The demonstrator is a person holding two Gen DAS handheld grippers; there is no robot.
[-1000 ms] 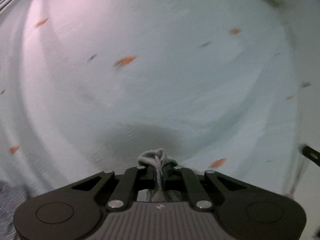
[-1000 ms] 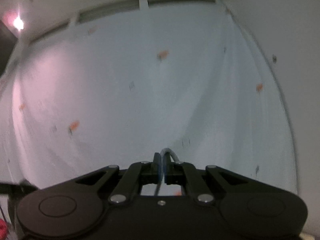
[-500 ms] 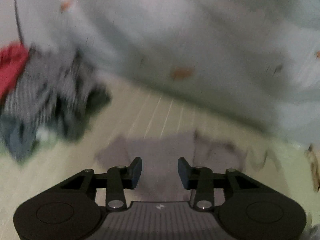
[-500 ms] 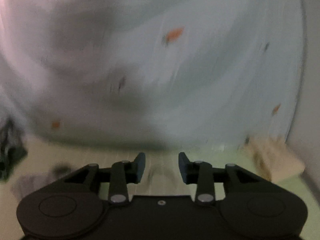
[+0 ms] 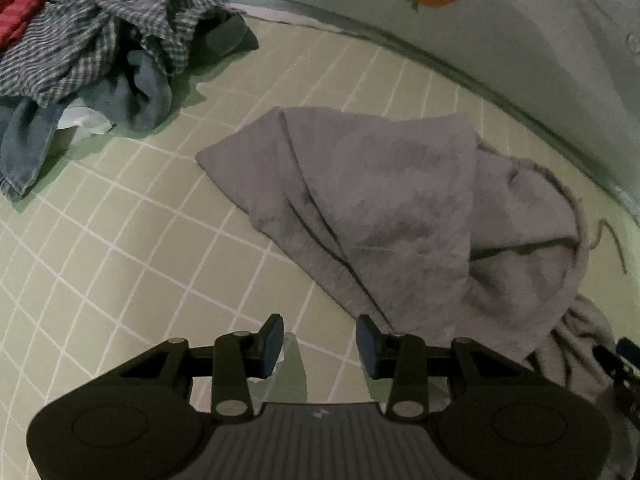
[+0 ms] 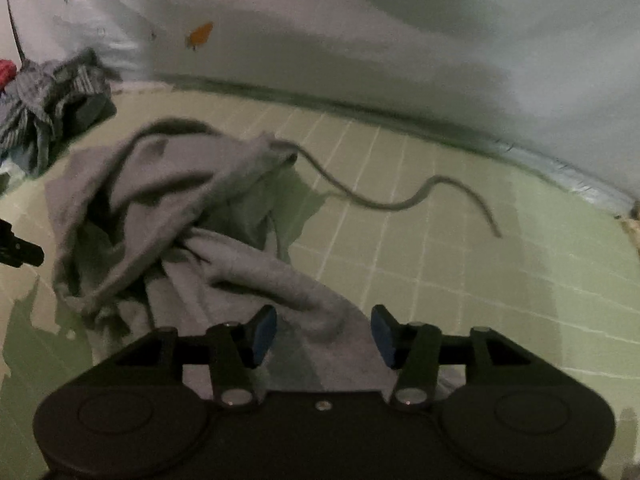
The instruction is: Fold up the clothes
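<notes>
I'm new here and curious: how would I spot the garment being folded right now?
Look at the green checked surface. The grey garment lies crumpled in its middle, apart from the heap of clothes at the far left. It alone is plain grey, with a long drawstring trailing out.

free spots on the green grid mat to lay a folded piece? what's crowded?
Free: the mat between the clothes pile and the grey garment, ahead of the left gripper; also the mat right of the garment's drawstring, up to the carrot-print sheet. Crowded: the pile's corner and the middle, under the garment. Right gripper is opening above the garment.
</notes>
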